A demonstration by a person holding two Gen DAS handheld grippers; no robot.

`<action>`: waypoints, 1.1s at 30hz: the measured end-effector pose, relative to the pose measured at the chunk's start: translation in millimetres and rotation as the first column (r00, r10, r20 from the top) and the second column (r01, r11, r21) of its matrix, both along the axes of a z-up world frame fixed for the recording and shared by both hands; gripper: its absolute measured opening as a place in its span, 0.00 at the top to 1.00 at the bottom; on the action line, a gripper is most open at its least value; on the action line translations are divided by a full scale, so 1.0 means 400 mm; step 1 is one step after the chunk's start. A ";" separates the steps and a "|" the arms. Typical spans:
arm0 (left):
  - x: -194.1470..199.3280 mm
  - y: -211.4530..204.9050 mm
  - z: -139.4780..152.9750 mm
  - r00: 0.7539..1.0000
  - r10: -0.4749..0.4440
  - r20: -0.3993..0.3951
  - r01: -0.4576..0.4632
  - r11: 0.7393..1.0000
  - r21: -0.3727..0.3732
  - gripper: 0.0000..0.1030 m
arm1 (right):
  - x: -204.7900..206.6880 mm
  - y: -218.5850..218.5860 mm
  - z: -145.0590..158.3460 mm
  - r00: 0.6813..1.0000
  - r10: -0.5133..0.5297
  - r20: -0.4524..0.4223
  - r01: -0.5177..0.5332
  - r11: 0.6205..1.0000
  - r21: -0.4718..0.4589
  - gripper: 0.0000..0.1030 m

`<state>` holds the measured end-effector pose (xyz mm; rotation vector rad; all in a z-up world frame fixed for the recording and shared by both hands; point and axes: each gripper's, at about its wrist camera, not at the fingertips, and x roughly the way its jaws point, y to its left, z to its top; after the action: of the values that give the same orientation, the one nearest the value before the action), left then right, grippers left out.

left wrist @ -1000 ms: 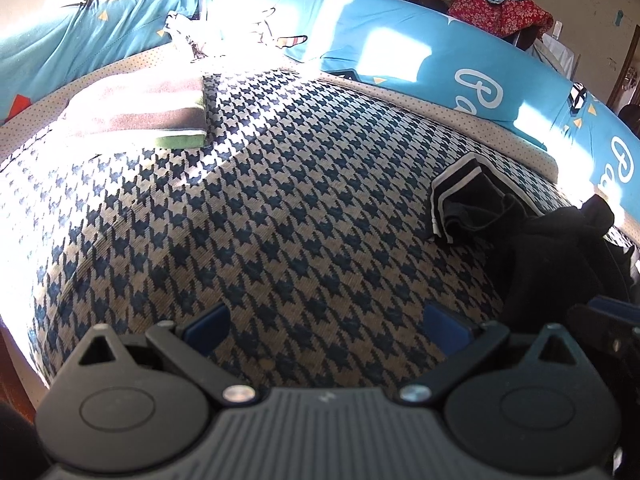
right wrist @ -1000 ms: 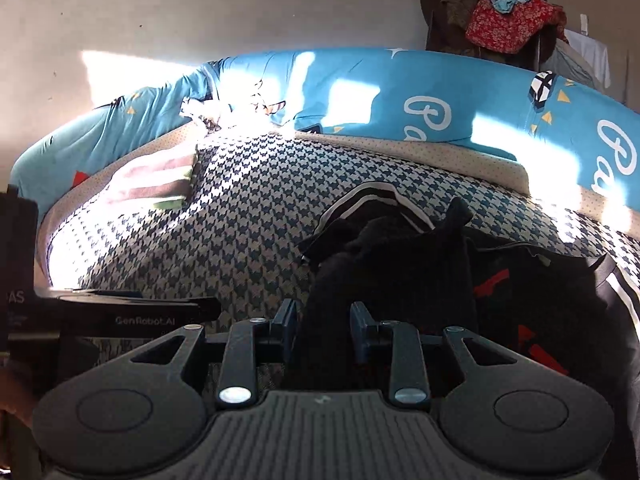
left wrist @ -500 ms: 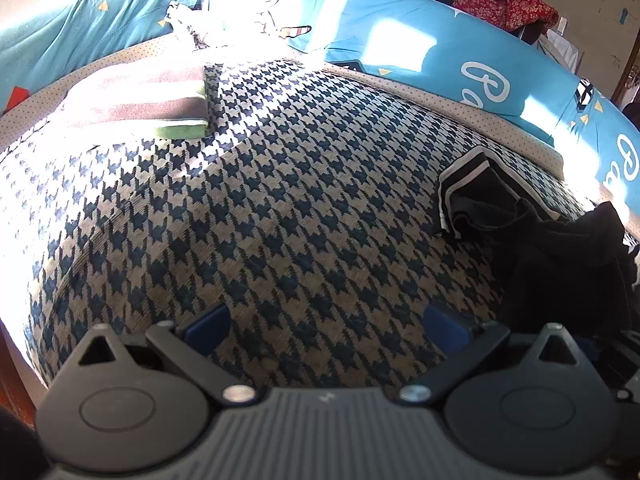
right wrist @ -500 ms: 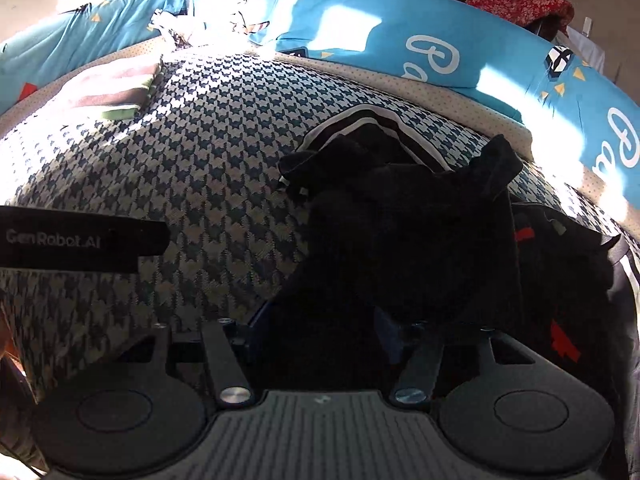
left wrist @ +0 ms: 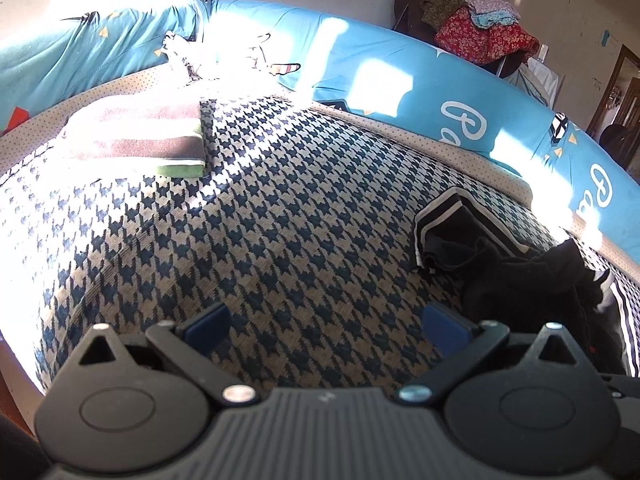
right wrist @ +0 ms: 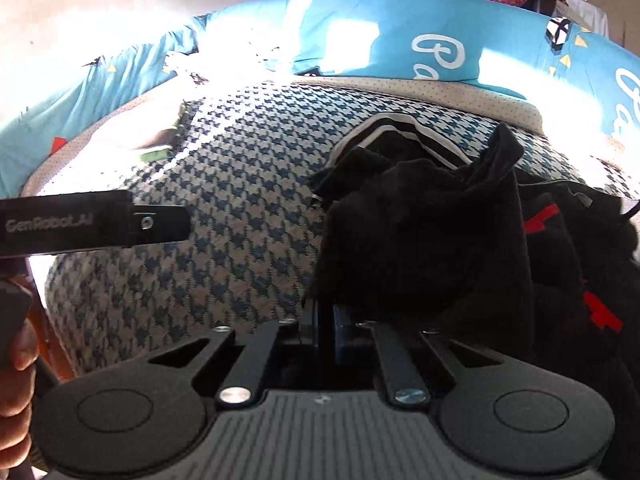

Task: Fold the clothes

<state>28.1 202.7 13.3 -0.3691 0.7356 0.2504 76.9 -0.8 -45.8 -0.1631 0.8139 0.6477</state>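
A heap of black clothes lies on the houndstooth bed cover, with a white-striped black piece behind it and a black piece with red marks to its right. My right gripper is shut on the near edge of the black garment. My left gripper is open and empty above the bare cover, with the black heap to its right. A folded striped garment lies at the far left of the bed.
A blue quilt runs along the far side of the bed. A chair piled with clothes stands behind it by the wall. The left gripper's body shows at the left of the right wrist view.
My right gripper has closed on the edge of the black garment and lifted it a little. My left gripper has stayed open over the cover, tilting slightly.
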 end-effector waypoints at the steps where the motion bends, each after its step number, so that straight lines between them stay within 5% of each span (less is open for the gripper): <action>1: -0.004 0.004 0.013 1.000 -0.005 0.010 0.005 1.000 0.000 0.00 | -0.014 0.006 0.009 0.999 0.039 0.000 -0.039 0.999 0.016 0.92; 4: -0.013 0.012 0.053 0.999 -0.036 0.040 0.035 0.999 0.004 0.00 | -0.069 0.028 0.024 0.981 0.193 -0.030 -0.190 0.979 0.068 0.96; 8: -0.016 0.006 0.085 0.993 -0.101 0.063 0.102 0.995 -0.012 0.00 | -0.168 0.069 0.027 0.917 0.398 -0.024 -0.397 0.917 0.039 0.97; 11: -0.008 -0.015 0.084 0.988 -0.148 0.049 0.149 0.989 -0.022 0.00 | -0.210 0.078 0.018 0.888 0.457 -0.041 -0.458 0.889 -0.010 0.97; 15: 0.026 -0.043 0.082 0.978 -0.207 0.026 0.208 0.977 -0.036 0.00 | -0.196 0.040 0.039 0.940 0.341 0.028 -0.339 0.939 -0.058 0.94; 17: 0.056 -0.057 0.079 0.967 -0.255 0.011 0.255 0.965 -0.053 0.00 | -0.174 0.018 0.044 0.963 0.265 0.041 -0.263 0.963 -0.063 0.80; 20: 0.105 -0.083 0.061 0.946 -0.323 -0.007 0.322 0.944 -0.078 0.00 | -0.141 -0.013 0.045 0.984 0.175 0.030 -0.173 0.983 -0.066 0.75; 25: 0.159 -0.105 -0.005 0.930 -0.366 -0.038 0.358 0.924 -0.138 0.00 | -0.108 -0.059 0.055 0.996 0.079 0.044 -0.074 0.991 -0.110 0.71; 33: 0.211 -0.140 -0.054 0.904 -0.424 -0.047 0.412 0.897 -0.161 0.00 | -0.052 -0.201 0.107 0.982 -0.161 0.095 0.169 0.981 -0.090 0.48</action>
<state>112.3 146.7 -8.5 -0.3317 0.8978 -0.2004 56.2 -81.1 -3.0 -0.2088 0.7664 0.4416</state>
